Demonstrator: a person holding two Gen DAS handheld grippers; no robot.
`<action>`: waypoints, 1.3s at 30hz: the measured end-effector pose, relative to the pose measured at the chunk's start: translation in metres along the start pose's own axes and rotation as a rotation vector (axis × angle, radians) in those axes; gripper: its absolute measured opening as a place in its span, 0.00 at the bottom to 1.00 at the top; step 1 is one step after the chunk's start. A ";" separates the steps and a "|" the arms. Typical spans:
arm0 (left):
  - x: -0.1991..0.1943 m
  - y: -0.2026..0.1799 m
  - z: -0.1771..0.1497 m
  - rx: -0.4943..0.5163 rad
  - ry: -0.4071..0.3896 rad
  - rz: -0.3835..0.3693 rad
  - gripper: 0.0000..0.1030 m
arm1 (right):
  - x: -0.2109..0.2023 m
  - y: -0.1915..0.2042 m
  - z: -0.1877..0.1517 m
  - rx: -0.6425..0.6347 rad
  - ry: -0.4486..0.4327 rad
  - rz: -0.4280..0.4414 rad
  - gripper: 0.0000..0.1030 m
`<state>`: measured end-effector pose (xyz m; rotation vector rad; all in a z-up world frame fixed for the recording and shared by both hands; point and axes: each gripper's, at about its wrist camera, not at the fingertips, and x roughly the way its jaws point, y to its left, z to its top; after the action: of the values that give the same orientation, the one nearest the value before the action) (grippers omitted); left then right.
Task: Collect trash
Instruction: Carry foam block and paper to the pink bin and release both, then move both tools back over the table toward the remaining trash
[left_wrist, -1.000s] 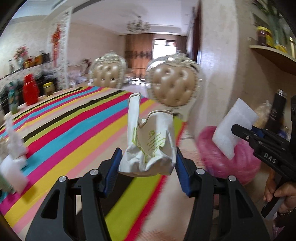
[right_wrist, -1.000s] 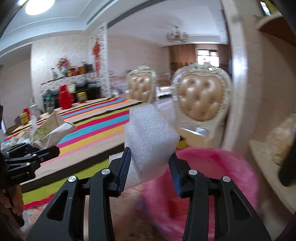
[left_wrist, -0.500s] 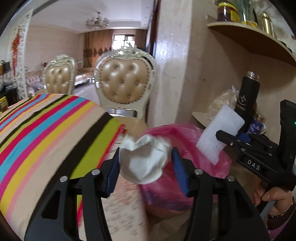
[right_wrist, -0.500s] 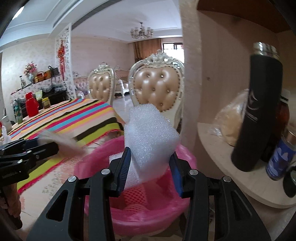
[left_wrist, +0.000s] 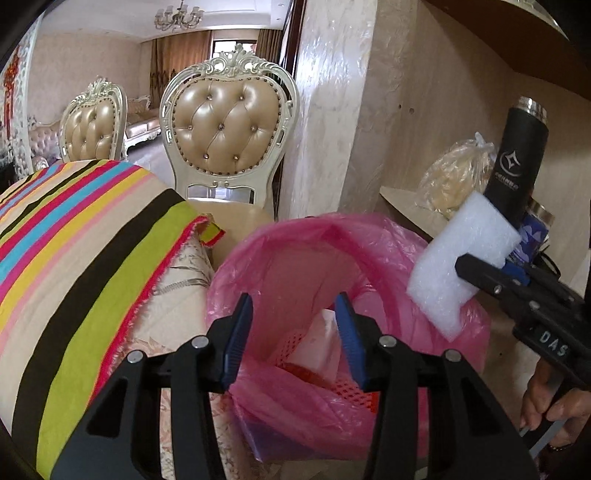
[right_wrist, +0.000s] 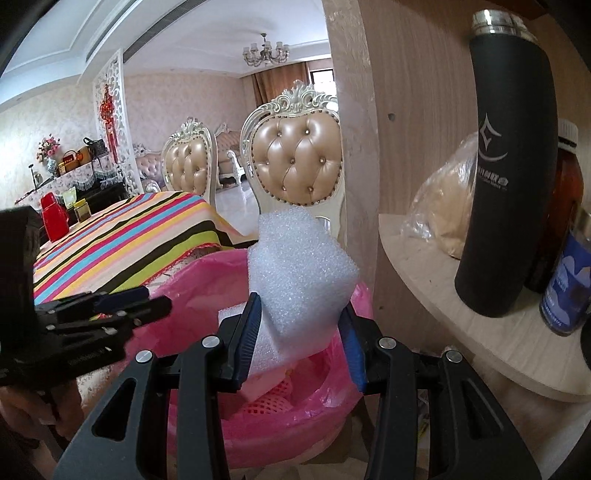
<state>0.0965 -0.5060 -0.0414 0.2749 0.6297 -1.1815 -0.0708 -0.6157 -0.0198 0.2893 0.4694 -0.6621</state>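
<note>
The left gripper (left_wrist: 293, 325) hangs over the mouth of the bin (left_wrist: 384, 236), its blue pads (left_wrist: 240, 332) spread wide with nothing between them; it is released and touches nothing that can be seen. Below and between the fingers, a pale crumpled bag (left_wrist: 321, 343) lies down inside the bin, resting on the red mesh of the basket wall, with the pink liner (left_wrist: 295, 251) bunched around it. The right gripper (right_wrist: 301, 328) is clenched on a white foam block (right_wrist: 295, 273): both blue pads (right_wrist: 253, 332) press into the block's lower sides, and the block stands up out of the fingers, tilted a little to the right. From the left wrist view the same foam block (left_wrist: 461, 258) sits at the right side of the bin, above the rim, with the right gripper (left_wrist: 476, 269) reaching in from the right and a hand (left_wrist: 546, 406) on its handle. From the right wrist view the block is above the bin's opening, not yet inside it, and a second pale scrap shows beneath it on the mesh. The bin stands just beside the table (left_wrist: 85, 236) with the striped cloth on its left and the shelf (right_wrist: 480, 295) on its right, where a black flask (right_wrist: 506, 162) stands upright near a clear bag of something tan.
</note>
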 end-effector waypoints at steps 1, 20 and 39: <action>-0.005 0.001 0.001 0.003 -0.013 0.010 0.44 | 0.001 0.000 0.001 -0.001 0.005 0.006 0.41; -0.131 0.075 -0.021 -0.110 -0.127 0.317 0.95 | -0.023 0.058 0.012 -0.066 -0.047 0.068 0.76; -0.325 0.222 -0.143 -0.327 -0.102 0.795 0.95 | -0.029 0.312 -0.021 -0.336 0.078 0.495 0.79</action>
<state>0.1797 -0.0984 0.0095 0.1577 0.5362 -0.3190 0.1046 -0.3568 0.0108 0.1036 0.5492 -0.0845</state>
